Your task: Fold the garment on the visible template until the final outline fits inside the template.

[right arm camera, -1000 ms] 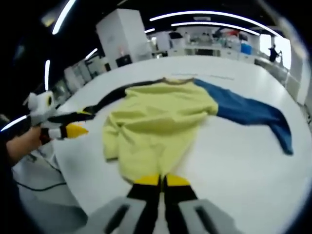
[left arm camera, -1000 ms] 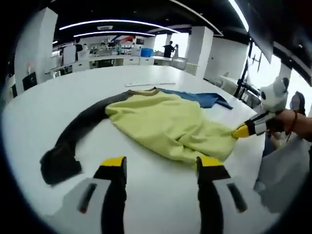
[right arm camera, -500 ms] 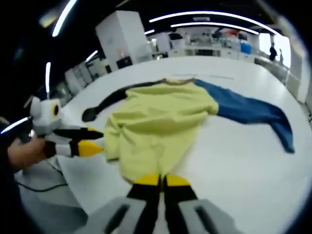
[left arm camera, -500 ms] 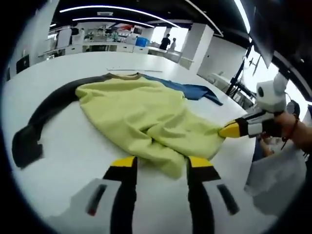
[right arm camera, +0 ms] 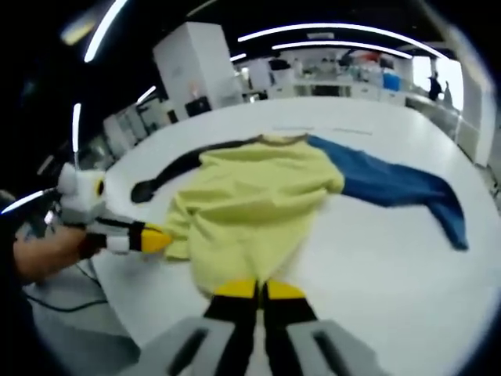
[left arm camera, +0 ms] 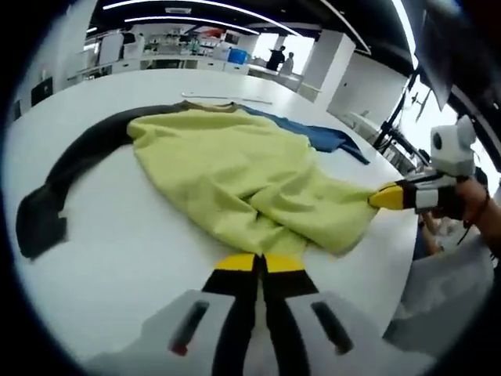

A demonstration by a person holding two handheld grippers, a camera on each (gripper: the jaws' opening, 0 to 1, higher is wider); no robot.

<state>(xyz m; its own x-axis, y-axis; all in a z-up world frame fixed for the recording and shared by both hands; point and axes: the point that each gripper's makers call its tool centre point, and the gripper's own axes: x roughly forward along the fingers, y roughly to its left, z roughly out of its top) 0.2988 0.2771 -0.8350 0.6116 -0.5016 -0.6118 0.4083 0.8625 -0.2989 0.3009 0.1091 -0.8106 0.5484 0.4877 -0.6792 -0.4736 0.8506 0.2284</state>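
Note:
A garment with a yellow body (left arm camera: 235, 164), a black sleeve (left arm camera: 70, 172) and a blue sleeve (left arm camera: 313, 137) lies spread on the white table (left arm camera: 117, 251). My left gripper (left arm camera: 258, 262) is shut on the near hem of the yellow body. In the same view the right gripper (left arm camera: 383, 197) comes in from the right, pinching another part of the hem. In the right gripper view my right gripper (right arm camera: 258, 290) is shut on the hem of the yellow body (right arm camera: 250, 196). There the left gripper (right arm camera: 160, 239) holds the hem's left corner. The black sleeve (right arm camera: 176, 168) and blue sleeve (right arm camera: 399, 184) lie flat.
A thin pale strip (left arm camera: 227, 98) lies on the table beyond the collar. The table's near edge (right arm camera: 125, 313) runs close under both grippers. A hand (right arm camera: 47, 254) holds the left gripper. Benches and people (left arm camera: 278, 59) stand far behind, past a white pillar (left arm camera: 325, 66).
My left gripper moved in to the yellow hem and went from open to shut on it. The right gripper stayed shut on the hem, barely shifting.

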